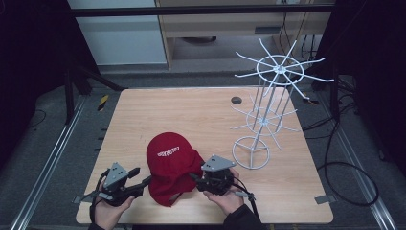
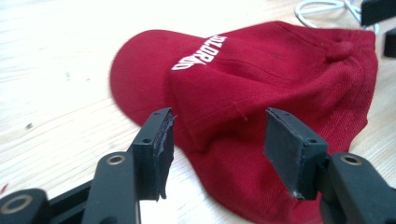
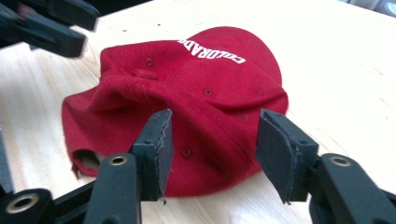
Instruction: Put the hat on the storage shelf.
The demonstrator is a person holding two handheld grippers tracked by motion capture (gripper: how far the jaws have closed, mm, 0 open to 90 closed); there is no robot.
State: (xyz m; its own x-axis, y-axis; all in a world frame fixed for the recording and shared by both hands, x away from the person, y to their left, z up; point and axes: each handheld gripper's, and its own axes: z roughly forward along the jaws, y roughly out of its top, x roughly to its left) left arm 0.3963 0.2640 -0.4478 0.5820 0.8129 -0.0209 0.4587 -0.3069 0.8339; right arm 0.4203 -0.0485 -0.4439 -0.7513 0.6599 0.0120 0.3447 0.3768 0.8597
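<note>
Squarely between both claws (parted): red cap [image 1: 170, 165]

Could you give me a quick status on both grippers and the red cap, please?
Left gripper open, right gripper open, flanking the cap. Red cap flat on table. Wire rack stands clear.

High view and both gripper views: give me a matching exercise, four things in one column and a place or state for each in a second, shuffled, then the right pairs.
Things:
1. red cap
2. white wire rack
3. left hand-held gripper
4. small dark disc

Places or states:
A. stands upright on the right part of the table
B. lies crumpled on the table between the two hand-held grippers
C. lies flat on the far part of the table, left of the rack's top
D. jaws apart, pointing at the cap's side, pads not pressing it

Pairs: 1-B, 2-A, 3-D, 4-C
</note>
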